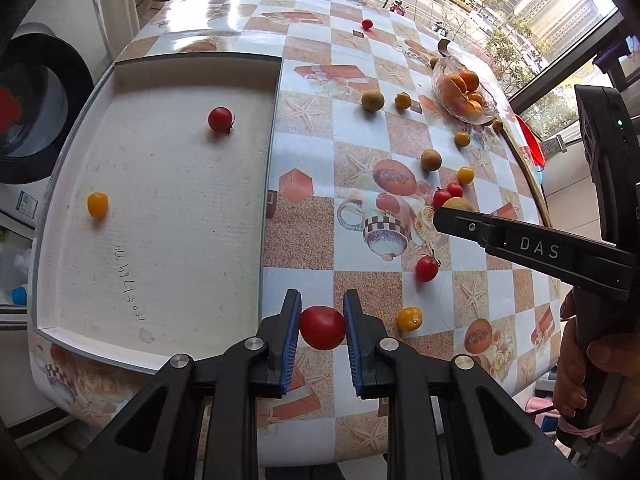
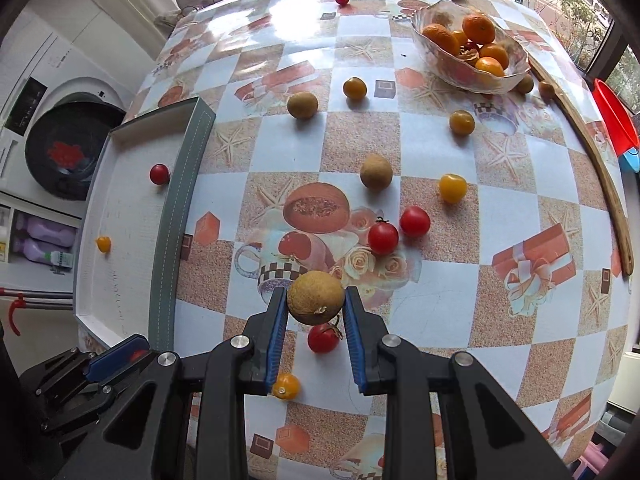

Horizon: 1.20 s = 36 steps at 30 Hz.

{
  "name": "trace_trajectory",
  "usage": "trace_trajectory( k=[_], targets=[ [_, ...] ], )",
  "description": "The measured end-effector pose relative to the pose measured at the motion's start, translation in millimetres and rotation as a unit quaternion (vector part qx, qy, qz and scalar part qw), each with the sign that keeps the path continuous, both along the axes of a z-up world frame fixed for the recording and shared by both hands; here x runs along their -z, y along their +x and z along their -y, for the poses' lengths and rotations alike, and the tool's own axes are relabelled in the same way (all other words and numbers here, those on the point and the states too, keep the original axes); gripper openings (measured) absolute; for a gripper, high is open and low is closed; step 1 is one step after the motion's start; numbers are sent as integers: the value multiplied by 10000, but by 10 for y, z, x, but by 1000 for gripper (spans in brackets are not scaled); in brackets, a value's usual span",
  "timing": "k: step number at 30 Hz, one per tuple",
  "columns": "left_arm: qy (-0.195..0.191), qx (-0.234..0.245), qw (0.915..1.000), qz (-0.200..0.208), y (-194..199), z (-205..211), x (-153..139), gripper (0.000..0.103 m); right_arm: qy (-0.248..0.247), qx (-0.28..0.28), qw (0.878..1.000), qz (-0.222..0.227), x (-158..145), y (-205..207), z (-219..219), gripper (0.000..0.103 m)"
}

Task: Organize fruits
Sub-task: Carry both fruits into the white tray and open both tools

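Observation:
My left gripper (image 1: 322, 326) is shut on a red cherry tomato (image 1: 322, 328), held above the table just right of the white tray (image 1: 160, 240). In the tray lie a red tomato (image 1: 220, 119) and a yellow tomato (image 1: 97, 204). My right gripper (image 2: 315, 306) is shut on a brown longan (image 2: 315, 297), lifted over the patterned tablecloth. Below it on the cloth rest a red tomato (image 2: 323, 338) and a yellow tomato (image 2: 285, 386). In the left wrist view the right gripper (image 1: 452, 214) reaches in from the right. The left gripper (image 2: 120, 354) shows at the lower left of the right wrist view.
A glass bowl (image 2: 516, 76) of oranges stands at the far right of the table. Loose longans (image 2: 376, 172), red tomatoes (image 2: 415, 221) and yellow tomatoes (image 2: 453, 188) are scattered across the cloth. A wooden stick (image 2: 600, 168) lies along the right edge. A washing machine (image 2: 68, 148) stands beyond the left edge.

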<state>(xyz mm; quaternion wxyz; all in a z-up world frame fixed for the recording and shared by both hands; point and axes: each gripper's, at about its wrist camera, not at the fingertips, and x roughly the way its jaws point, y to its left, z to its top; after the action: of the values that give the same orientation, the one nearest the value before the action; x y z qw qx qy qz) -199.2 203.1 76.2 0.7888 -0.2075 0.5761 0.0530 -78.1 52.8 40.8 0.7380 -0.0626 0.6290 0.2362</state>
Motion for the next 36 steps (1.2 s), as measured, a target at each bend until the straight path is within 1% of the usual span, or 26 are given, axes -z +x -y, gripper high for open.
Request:
trace_trajectory(
  k=[6, 12, 17, 22, 28, 33, 36],
  targets=[
    [210, -490, 9986, -12, -119, -372, 5, 23, 154, -426, 9990, -5, -31, -2, -431, 31],
    [496, -978, 9940, -55, -238, -776, 71, 23, 284, -880, 9957, -36, -28, -4, -898, 31],
    [749, -1331, 9881, -176, -302, -1081, 208, 23, 421, -1177, 9920, -166, 28, 2, -1303, 31],
    [842, -1645, 9821, -360, -343, -1304, 386, 23, 438, -1390, 9889, -296, 170, 8, -1680, 31],
    [920, -1703, 9800, -458, -336, -1375, 501, 23, 283, -1557, 9869, -307, 334, 15, -1980, 31],
    [1029, -1624, 9800, -521, -309, -1344, 544, 23, 169, -1681, 9854, -216, 418, 22, -2122, 31],
    [1106, -1545, 9800, -596, -293, -1317, 572, 23, 94, -1707, 9849, -270, 498, 26, -2165, 31]
  ],
)
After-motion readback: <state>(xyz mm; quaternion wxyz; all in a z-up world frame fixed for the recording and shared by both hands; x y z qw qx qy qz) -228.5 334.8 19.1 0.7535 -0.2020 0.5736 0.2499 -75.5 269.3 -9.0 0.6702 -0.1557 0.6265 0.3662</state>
